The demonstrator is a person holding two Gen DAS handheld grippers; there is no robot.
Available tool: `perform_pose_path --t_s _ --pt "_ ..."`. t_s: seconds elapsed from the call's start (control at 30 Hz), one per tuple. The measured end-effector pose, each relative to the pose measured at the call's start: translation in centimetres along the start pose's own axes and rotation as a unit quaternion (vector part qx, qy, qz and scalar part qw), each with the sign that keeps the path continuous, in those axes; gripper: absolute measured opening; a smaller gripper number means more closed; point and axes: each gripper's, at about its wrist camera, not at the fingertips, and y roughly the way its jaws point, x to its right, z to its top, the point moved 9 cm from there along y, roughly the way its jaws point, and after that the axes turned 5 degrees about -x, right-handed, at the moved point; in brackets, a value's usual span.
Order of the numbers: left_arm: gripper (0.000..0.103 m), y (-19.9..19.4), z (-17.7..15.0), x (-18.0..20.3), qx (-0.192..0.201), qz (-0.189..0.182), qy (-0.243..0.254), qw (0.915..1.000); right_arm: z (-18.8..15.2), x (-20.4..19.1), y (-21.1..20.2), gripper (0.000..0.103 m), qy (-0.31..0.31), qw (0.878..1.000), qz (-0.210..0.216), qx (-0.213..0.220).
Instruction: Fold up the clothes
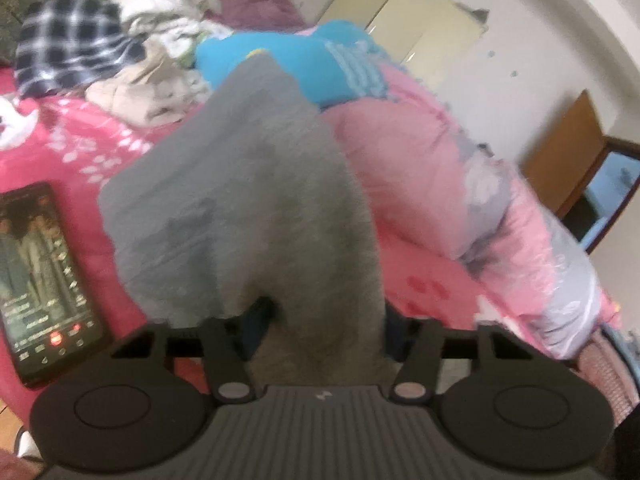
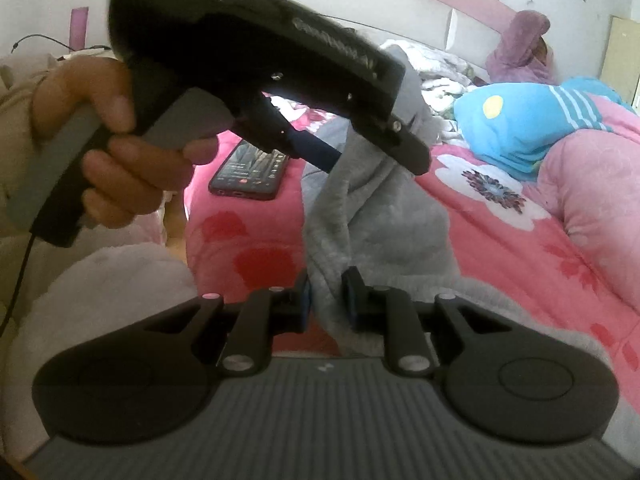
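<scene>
2 grippers (image 2: 327, 300), 1 grey garment (image 1: 248, 200), 1 phone (image 1: 44, 280).

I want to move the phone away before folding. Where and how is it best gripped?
Judging by its pose, grip the phone across its two long edges near the short end facing the bed's edge, coming from above. It lies flat, screen up, on the soft red bedcover, beside the grey garment, so sliding under looks hard.

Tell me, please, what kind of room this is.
Most likely a bedroom at home: a bed with a pink floral quilt, a padded headboard against the wall, and a pile of unfolded clothes on the bed.
</scene>
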Motion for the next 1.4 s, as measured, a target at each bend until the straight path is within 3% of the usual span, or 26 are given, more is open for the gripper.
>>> perform_pose_path --t_s 0.07,0.2,0.27,0.33,0.4,0.5,0.73,0.9,1.0,1.13,1.27,1.4 --pt "0.039 0.2 -0.2 -0.5 -0.005 0.002 -0.009 0.9999 -0.3 0.3 -0.5 0.021 0.013 1.000 0.004 0.002" --pt "0.034 -0.2 0.0 -1.0 0.001 -0.001 -0.013 0.9999 -0.1 2.3 -2.7 0.030 0.054 0.998 0.020 0.015" --pt "0.034 -0.4 0.0 -1.2 0.003 -0.005 -0.018 0.9998 0.5 4.2 -3.8 0.040 0.091 0.995 0.027 0.032" --pt "0.034 -0.5 0.0 -1.4 0.004 -0.009 -0.026 0.9996 1.3 6.8 -4.6 0.049 0.148 0.987 0.036 0.058" --pt "0.034 -0.6 0.0 -1.8 0.005 -0.016 -0.038 0.9991 2.2 9.3 -4.8 0.052 0.208 0.974 0.054 0.079" --pt "0.043 -0.6 0.2 -2.4 0.007 -0.017 -0.053 0.9984 3.4 11.8 -3.4 0.054 0.265 0.957 0.079 0.086" --pt "0.049 -0.6 1.0 -3.7 0.023 -0.016 -0.075 0.9968 3.1 12.7 4.0 0.056 0.312 0.943 0.113 0.014" --pt "0.049 0.3 0.9 -4.3 0.013 -0.013 -0.084 0.9963 -0.3 12.0 7.5 0.058 0.353 0.927 0.121 -0.049" --pt "0.047 0.7 0.7 -4.4 0.013 -0.010 -0.084 0.9963 -1.3 11.5 7.7 0.058 0.358 0.925 0.120 -0.050" --pt "0.024 0.4 0.5 -4.5 0.018 -0.011 -0.088 0.9959 -1.1 11.3 7.5 0.058 0.353 0.927 0.117 -0.055" --pt "0.017 -0.3 0.4 -4.2 0.023 -0.002 -0.078 0.9967 -0.7 12.5 7.1 0.058 0.387 0.912 0.118 -0.060" --pt "0.016 -1.1 0.3 -4.3 0.025 0.007 -0.080 0.9965 1.6 13.8 6.3 0.058 0.432 0.887 0.159 -0.025"
